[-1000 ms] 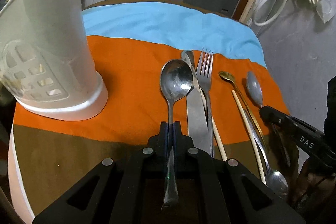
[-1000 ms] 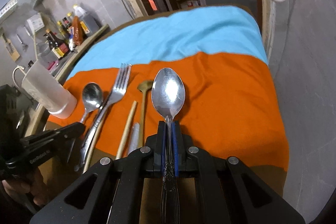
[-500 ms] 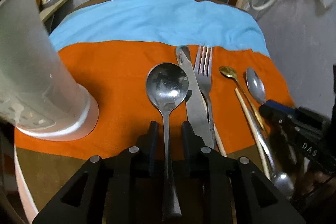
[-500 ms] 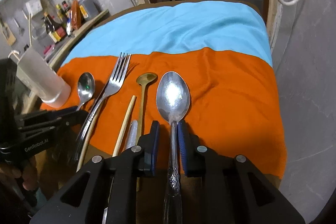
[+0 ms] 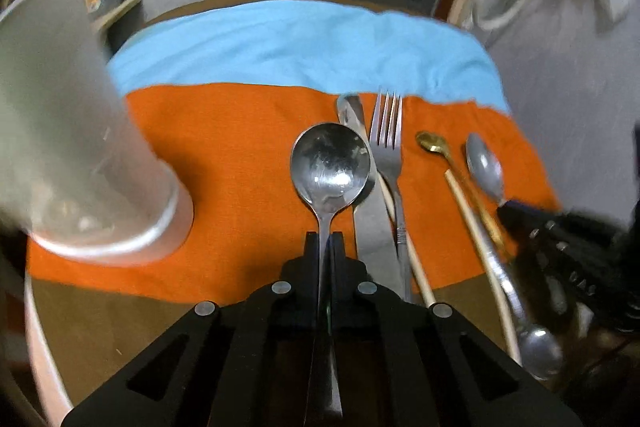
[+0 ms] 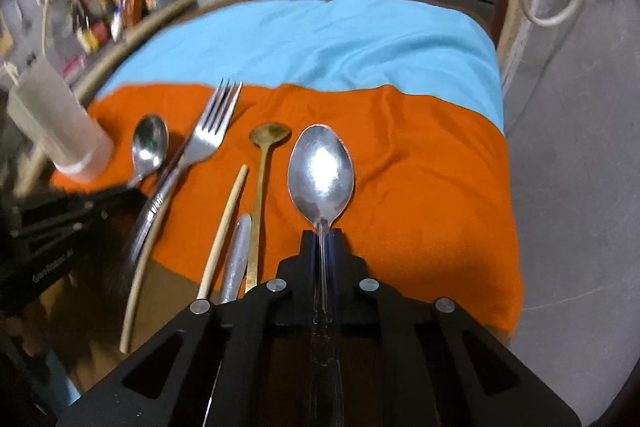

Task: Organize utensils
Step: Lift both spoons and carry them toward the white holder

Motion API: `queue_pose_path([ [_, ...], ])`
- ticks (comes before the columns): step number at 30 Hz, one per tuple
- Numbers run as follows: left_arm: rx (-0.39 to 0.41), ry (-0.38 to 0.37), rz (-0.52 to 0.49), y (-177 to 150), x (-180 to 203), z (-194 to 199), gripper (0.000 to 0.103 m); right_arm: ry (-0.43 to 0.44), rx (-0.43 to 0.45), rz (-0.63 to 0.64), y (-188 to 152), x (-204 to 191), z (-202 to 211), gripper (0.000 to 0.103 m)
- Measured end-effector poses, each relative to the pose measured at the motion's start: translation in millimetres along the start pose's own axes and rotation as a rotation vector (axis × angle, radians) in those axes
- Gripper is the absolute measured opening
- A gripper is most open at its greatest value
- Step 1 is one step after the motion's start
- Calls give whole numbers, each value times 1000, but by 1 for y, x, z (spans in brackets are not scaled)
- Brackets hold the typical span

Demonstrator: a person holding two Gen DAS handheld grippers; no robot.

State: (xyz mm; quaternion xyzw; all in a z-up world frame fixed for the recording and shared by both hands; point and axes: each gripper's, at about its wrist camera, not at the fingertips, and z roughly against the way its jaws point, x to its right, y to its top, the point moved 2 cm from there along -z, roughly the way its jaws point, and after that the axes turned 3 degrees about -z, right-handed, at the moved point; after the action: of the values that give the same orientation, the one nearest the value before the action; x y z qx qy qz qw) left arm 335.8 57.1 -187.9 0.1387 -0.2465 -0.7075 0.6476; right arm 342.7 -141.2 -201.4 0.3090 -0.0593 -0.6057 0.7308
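My left gripper (image 5: 325, 241) is shut on the handle of a round steel spoon (image 5: 330, 163), its bowl over the orange cloth. A white utensil holder (image 5: 68, 147) stands close on the left. My right gripper (image 6: 322, 237) is shut on the handle of an oval steel spoon (image 6: 321, 177). Beside it lie a brass spoon (image 6: 269, 135), a chopstick (image 6: 224, 231), a fork (image 6: 212, 131) and the round spoon (image 6: 150, 143). In the left wrist view a knife (image 5: 370, 219), the fork (image 5: 386, 131) and the brass spoon (image 5: 430, 143) lie to the right.
The table carries an orange cloth (image 6: 420, 187) and a blue cloth (image 6: 320, 43) behind it. A brown strip (image 5: 120, 315) runs along the near edge. Bottles (image 6: 120, 7) stand on a shelf at the far left. A grey wall is close on the right.
Both grippers opened half a second ago and have shut again on their spoon handles. The holder has shifted left in the left wrist view.
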Motion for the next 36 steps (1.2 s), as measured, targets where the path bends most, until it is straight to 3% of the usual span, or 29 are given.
queue_pose_path([
  [4,122,-62,80,-10,-9,25,2,107,91,-108,-10,13,16,4],
  [8,272,-70,61,-13,-2,58,2,205,262,-88,-15,6,47,4],
  [13,410,-97,65,-11,2,91,2,261,418,-47,-13,-13,83,4],
  [22,551,-116,106,4,-21,143,2,385,581,-37,17,-67,112,4],
  [29,664,-106,163,21,-81,188,2,526,683,-73,48,-114,112,4],
  [36,808,-88,277,47,-175,213,2,624,748,-115,79,-169,85,4],
])
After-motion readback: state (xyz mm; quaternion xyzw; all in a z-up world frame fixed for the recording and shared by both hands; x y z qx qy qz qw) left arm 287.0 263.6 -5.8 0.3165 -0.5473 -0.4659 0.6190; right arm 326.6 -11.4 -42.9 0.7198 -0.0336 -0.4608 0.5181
